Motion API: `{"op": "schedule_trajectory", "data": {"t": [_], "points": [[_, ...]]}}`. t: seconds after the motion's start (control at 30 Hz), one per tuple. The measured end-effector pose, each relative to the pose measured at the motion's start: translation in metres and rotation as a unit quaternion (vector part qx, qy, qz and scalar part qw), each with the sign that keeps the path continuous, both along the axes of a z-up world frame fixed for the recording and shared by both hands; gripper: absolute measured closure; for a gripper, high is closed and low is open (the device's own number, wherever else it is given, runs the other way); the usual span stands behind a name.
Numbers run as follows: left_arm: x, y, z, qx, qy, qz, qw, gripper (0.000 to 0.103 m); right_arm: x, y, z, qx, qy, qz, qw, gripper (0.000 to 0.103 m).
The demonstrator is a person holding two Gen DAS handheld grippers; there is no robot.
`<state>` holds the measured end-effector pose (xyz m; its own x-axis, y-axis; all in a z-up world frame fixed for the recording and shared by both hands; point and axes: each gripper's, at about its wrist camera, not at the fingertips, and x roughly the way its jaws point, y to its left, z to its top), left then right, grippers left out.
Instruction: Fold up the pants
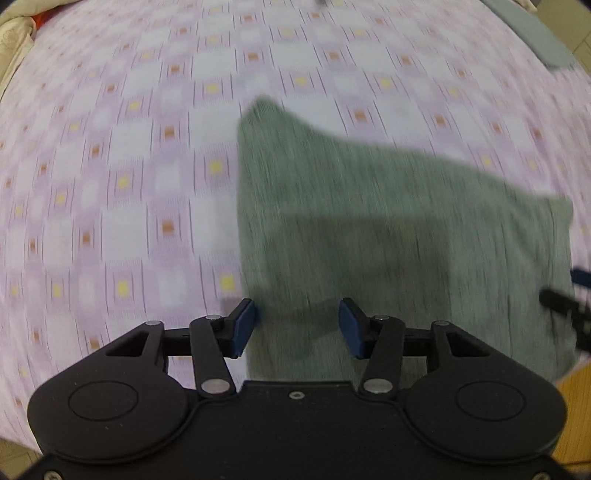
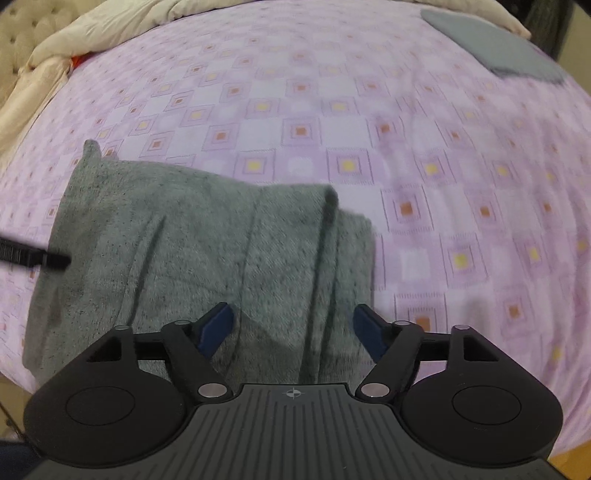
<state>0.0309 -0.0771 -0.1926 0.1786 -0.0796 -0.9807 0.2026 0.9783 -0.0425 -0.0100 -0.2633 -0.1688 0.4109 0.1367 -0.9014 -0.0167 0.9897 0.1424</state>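
Observation:
Grey-green pants (image 1: 388, 229) lie folded on the bed near its front edge; they also show in the right wrist view (image 2: 207, 251), with creases and a thicker folded layer at their right end. My left gripper (image 1: 297, 325) is open and empty, above the pants' near left edge. My right gripper (image 2: 291, 328) is open and empty, above the pants' near right part. The right gripper's tip shows at the left wrist view's right edge (image 1: 557, 301). The left gripper's tip shows at the right wrist view's left edge (image 2: 33, 254).
The bed has a pink checked sheet (image 2: 369, 110). A second folded grey garment (image 2: 495, 48) lies at the far right corner, also in the left wrist view (image 1: 532, 33). A cream quilt (image 2: 92, 33) is bunched at the far left. Wooden floor (image 1: 576, 406) lies beyond the bed's front edge.

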Motion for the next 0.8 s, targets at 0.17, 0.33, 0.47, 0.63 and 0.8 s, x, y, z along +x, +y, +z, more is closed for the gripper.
{"op": "schedule_trajectory", "data": {"t": [0.17,0.33,0.47,0.63,0.8], "points": [[-0.022,0.002,-0.006,0.011,-0.005,0.023,0.9997,0.037,0.004,-0.015,-0.012,0.040,0.021,-0.033,0.998,0.019],[-0.018,0.016,-0.020,0.006,0.008,0.060,0.9982,0.015,0.013,-0.032,-0.027,0.089,0.042,-0.049,0.994,0.011],[-0.014,0.031,-0.028,-0.011,0.012,0.080,0.9967,0.005,0.016,-0.032,-0.028,0.088,0.046,-0.042,0.994,0.009],[-0.006,0.035,-0.040,-0.027,0.013,0.090,0.9955,0.000,0.024,-0.036,-0.027,0.091,0.061,-0.051,0.993,0.012],[-0.003,0.035,-0.030,-0.065,0.003,0.094,0.9934,0.067,0.034,-0.032,-0.013,0.128,0.069,-0.015,0.989,0.072]]}}
